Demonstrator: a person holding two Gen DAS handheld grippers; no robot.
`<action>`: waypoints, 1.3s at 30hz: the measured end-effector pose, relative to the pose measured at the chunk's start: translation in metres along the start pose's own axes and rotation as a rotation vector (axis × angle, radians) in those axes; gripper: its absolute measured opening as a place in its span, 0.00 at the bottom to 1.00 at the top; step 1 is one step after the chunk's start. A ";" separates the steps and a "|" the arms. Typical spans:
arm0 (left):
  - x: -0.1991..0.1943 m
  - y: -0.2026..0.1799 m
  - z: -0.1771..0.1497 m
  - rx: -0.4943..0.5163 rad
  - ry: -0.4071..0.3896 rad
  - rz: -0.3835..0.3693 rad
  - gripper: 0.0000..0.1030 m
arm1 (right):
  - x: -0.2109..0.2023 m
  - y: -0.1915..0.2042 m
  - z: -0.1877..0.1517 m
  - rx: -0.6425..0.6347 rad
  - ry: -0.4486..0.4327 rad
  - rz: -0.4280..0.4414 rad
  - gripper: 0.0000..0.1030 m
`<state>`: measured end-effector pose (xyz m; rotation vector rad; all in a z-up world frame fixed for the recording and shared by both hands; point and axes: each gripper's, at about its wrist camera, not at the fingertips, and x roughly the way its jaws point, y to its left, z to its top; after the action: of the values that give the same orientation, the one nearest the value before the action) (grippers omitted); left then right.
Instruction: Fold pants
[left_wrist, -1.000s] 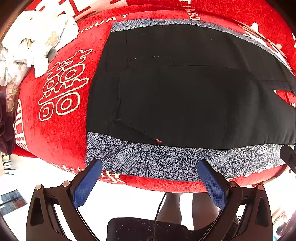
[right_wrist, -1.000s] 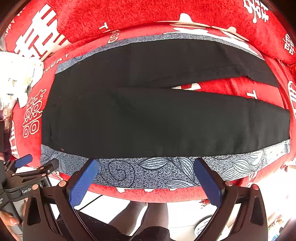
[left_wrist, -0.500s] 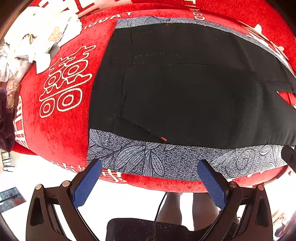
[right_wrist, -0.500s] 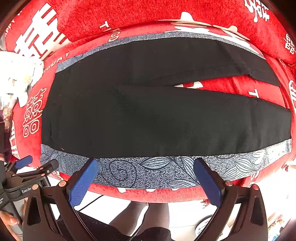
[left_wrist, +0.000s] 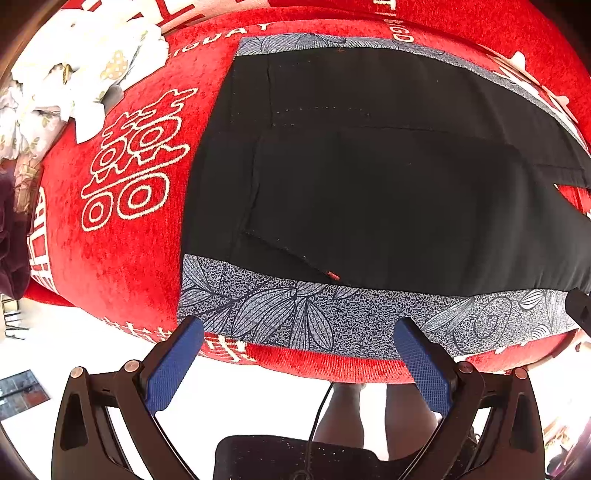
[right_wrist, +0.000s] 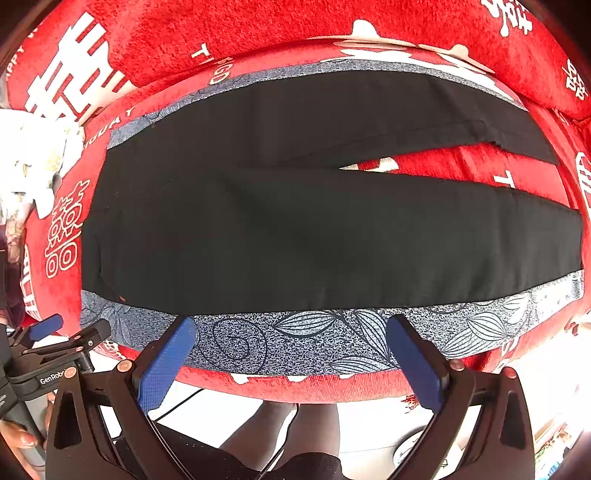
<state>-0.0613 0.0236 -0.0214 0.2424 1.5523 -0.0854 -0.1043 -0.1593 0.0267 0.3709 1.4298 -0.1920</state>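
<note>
Both tongs (left_wrist: 301, 354) (right_wrist: 291, 349) gape wide — empty, above pants (right_wrist: 314, 229).

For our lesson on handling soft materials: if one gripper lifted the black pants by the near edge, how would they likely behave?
The black pants lie flat and thin, so they would probably droop limply from the grasp. The two legs are spread apart, so the far leg would likely trail behind. The patterned side strip looks matte, so probably not slippery.

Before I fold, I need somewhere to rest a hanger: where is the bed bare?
Bare red cover lies between the pants waistband and the white floral pile; a red wedge shows between the legs. Elsewhere the pants cover the surface.
</note>
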 end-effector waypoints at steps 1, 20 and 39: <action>0.000 0.000 0.000 -0.001 0.000 -0.002 1.00 | 0.000 0.000 0.000 0.000 -0.002 0.001 1.00; 0.057 0.108 -0.038 -0.319 -0.007 -0.439 1.00 | 0.053 -0.055 -0.044 0.353 0.176 0.700 0.76; 0.095 0.092 -0.014 -0.418 0.018 -0.598 0.91 | 0.114 -0.101 -0.078 0.454 0.120 0.939 0.76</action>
<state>-0.0545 0.1250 -0.1067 -0.5561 1.5777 -0.2224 -0.1955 -0.2141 -0.1067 1.3944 1.1831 0.2839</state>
